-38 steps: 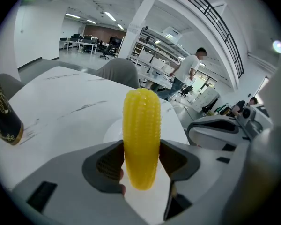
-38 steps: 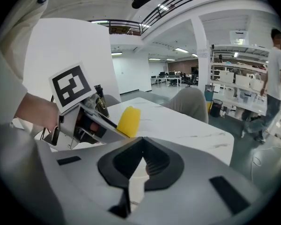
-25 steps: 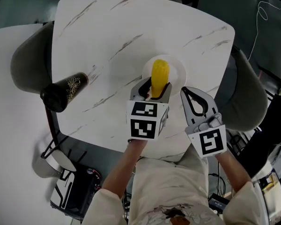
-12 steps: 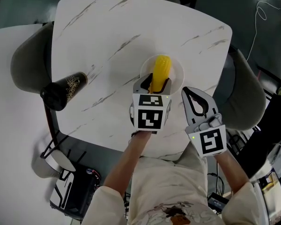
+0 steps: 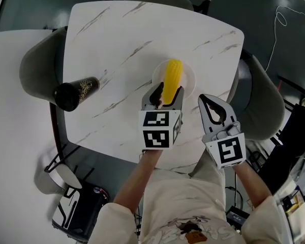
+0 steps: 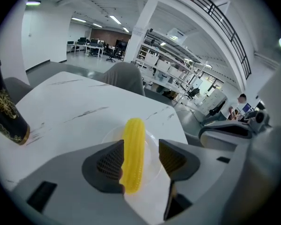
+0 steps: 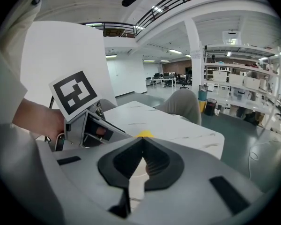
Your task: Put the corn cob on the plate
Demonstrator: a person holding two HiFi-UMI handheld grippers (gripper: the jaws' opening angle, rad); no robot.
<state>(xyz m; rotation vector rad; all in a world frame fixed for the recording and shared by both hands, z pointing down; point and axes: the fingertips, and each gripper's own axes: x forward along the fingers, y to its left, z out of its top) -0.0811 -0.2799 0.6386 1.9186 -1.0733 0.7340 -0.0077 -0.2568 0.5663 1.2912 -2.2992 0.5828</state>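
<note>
Corn cob (image 5: 172,79) lies on the white plate (image 5: 189,77) on the marble bench (image 5: 117,44). Left tongs (image 5: 167,92) stand open astride its near end. Right tongs (image 5: 205,100), beside the plate, are closed and empty. Placement looks done; withdrawing the left tongs without nudging the cob seems next.

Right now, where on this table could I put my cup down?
The far half of the table, beyond the plate and the bottle, is bare. So is the stretch between bottle and plate. The near right is crowded: corn cob, left tongs and right tongs.
</note>
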